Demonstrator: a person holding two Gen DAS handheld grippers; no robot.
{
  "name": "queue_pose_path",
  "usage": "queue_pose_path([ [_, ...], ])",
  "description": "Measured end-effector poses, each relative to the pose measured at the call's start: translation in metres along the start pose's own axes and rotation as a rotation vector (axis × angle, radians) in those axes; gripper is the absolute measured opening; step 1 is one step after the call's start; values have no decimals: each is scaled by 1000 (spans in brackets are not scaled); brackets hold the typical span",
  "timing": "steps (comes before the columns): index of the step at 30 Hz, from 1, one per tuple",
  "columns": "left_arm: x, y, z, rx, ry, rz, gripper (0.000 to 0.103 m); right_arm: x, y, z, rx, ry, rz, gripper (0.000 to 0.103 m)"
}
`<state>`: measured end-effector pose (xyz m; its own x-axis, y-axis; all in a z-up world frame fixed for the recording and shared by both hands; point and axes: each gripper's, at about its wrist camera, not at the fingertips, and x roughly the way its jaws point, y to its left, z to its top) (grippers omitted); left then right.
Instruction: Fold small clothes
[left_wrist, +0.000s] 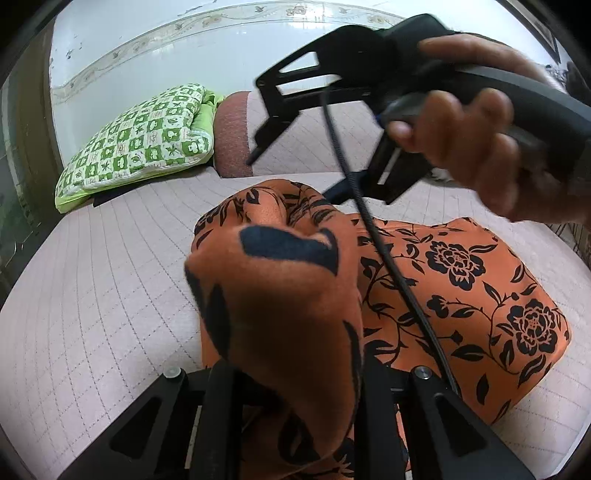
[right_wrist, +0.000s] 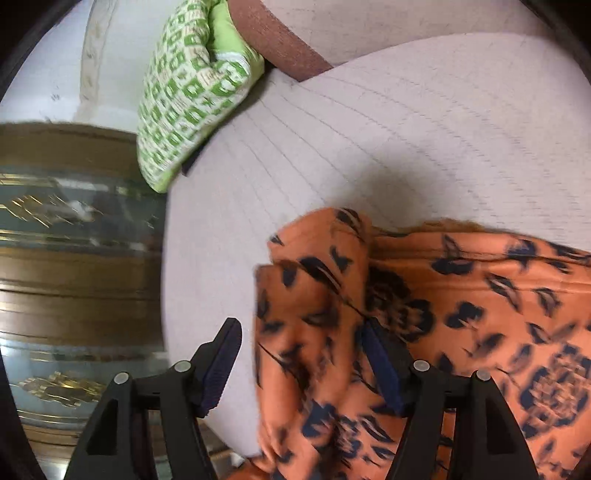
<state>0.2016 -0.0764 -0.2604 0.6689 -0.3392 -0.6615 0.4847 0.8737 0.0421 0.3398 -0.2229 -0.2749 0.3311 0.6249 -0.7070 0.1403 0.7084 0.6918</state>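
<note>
An orange garment with black flowers (left_wrist: 461, 295) lies partly folded on the pale quilted bed (left_wrist: 92, 295). My left gripper (left_wrist: 291, 373) is shut on a bunched fold of the garment, which rises between its fingers and hides the tips. In the left wrist view my right gripper (left_wrist: 266, 136) hangs above the far edge of the garment, held by a hand. In the right wrist view the right gripper (right_wrist: 301, 339) is open, its fingers either side of a raised fold of the garment (right_wrist: 314, 295), not pinching it.
A green and white checked pillow (left_wrist: 140, 140) lies at the head of the bed beside a reddish-brown bolster (left_wrist: 232, 136). A wooden cabinet with glass panels (right_wrist: 74, 258) stands beside the bed's edge. A black cable (left_wrist: 373, 240) hangs across the garment.
</note>
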Motion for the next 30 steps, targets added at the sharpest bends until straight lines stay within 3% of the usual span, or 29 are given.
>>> queue_pose_path([
  [3, 0, 2, 1, -10, 2, -9, 18, 14, 8, 5, -16, 19, 7, 71],
  [8, -4, 1, 0, -23, -4, -19, 18, 36, 26, 7, -76, 21, -107, 70],
  [9, -5, 1, 1, -27, -9, -23, 18, 40, 29, 5, -109, 23, -135, 56],
  [10, -3, 2, 2, -29, -11, -20, 18, 42, 32, 2, -146, 18, -164, 35],
  [13, -3, 0, 3, -44, -16, -51, 18, 43, 33, -8, -226, 7, -209, 23],
  [22, -20, -48, 14, 7, -122, -190, 18, -33, 6, -30, -269, -181, -212, 17],
  [26, -25, -84, 18, 38, -162, -282, 18, -79, -25, -43, -254, -261, -221, 17],
  [30, -18, -123, 19, 39, -137, -371, 18, -117, -72, -53, -195, -315, -250, 17],
])
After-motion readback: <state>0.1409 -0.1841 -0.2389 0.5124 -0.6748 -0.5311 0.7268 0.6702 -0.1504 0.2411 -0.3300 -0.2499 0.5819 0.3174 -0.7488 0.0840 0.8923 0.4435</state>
